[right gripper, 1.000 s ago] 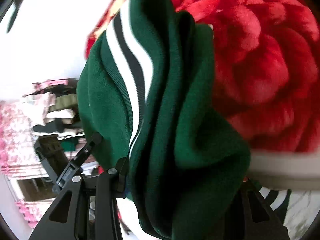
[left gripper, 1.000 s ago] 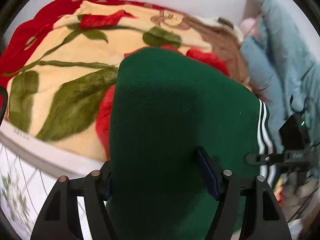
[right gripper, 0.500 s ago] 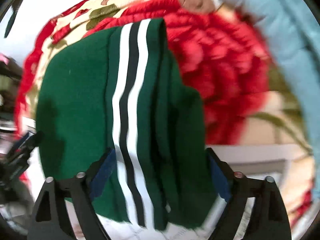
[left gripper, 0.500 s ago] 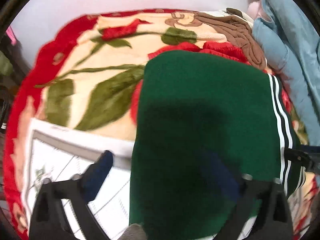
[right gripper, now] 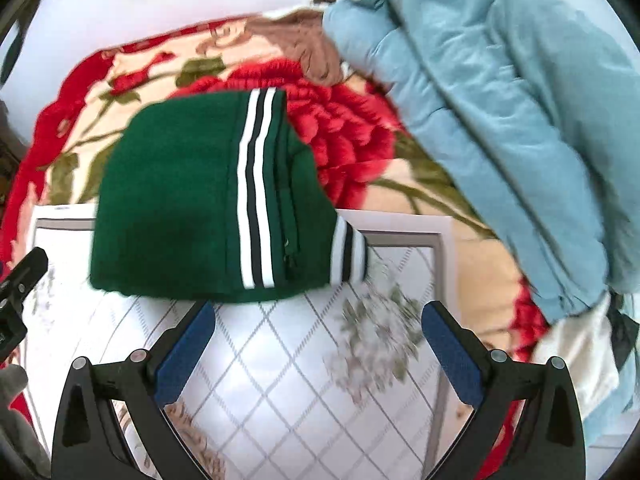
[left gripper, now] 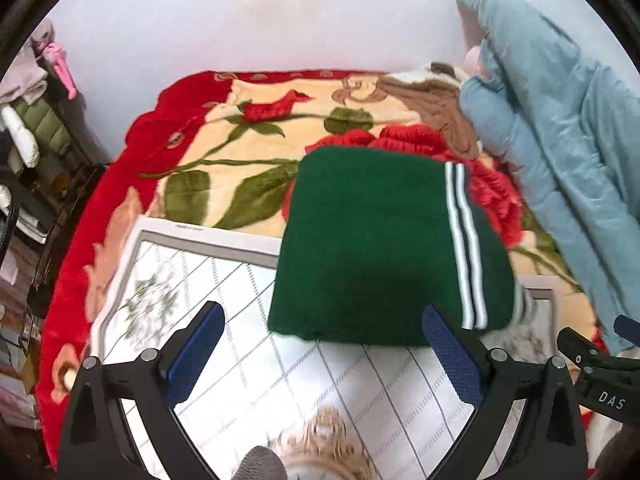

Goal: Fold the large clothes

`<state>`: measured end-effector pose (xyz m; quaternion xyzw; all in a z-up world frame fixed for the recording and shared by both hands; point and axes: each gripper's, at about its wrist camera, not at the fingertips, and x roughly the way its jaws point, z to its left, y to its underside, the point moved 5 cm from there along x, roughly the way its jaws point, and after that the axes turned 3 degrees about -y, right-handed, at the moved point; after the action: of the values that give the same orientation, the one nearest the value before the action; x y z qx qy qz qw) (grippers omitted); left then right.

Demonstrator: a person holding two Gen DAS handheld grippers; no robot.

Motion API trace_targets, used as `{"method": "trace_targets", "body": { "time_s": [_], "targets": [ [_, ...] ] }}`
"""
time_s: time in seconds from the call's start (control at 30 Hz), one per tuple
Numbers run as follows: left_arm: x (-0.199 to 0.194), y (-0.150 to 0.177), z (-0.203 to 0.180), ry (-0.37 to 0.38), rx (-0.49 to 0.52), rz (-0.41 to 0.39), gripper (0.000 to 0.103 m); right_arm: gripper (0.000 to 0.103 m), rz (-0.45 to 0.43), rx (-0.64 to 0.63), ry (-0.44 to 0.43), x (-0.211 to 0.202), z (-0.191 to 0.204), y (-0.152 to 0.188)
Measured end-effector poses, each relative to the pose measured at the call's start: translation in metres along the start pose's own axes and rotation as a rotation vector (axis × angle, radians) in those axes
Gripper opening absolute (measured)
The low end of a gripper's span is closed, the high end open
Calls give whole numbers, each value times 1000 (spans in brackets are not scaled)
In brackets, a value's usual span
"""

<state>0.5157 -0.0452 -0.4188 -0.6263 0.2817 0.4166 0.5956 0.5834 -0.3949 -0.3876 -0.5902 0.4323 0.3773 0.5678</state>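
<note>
I have both grippers held above the bed, pointing steeply down, and neither one touches anything. The left gripper (left gripper: 320, 344) has just been opening; its blue pads (left gripper: 196, 350) now stand wide apart with only bare mat between them. The right gripper (right gripper: 318, 338) has likewise just been opening, and its fingers are spread wide with nothing in the gap.

The green garment (left gripper: 384, 248) lies folded into a compact block with white and black stripes along its right side. Its near edge rests on the far part of the white patterned mat (left gripper: 248, 320), and its far half overhangs the mat's far edge onto the floral blanket (left gripper: 224, 136). In the right wrist view a striped cuff (right gripper: 349, 250) sticks out at the garment's near right corner, right at the mat's grey border.

From both views the near half of the mat is open, so I see free room in front of the garment's near edge. To the left, the mat runs clear to its left edge, then the blanket's red border. To the right, a light blue padded coat (right gripper: 500, 92) lies along the bed's right side, near the garment but apart from it. A brown item (left gripper: 436, 108) sits at the blanket's far right, beside the coat.

The right gripper's black frame shows at the right edge of the left view.
</note>
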Motion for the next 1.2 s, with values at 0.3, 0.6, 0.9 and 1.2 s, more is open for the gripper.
{"method": "trace_targets", "body": {
  "time_s": [0.3,0.6,0.9,1.2],
  "targets": [
    [-168,14,16,-2,-7,-77,101,103,-132,3,32,-189,-19,52],
    [-317,43,31,10,8,-143,101,103,-268,21,19,-380,-38,114],
    [-408,56,38,22,-3,-211,101,103,-404,3,42,-514,-51,165],
    [-455,69,45,15,-5,-180,101,103,-394,-13,-15,-573,-52,188]
  ]
}}
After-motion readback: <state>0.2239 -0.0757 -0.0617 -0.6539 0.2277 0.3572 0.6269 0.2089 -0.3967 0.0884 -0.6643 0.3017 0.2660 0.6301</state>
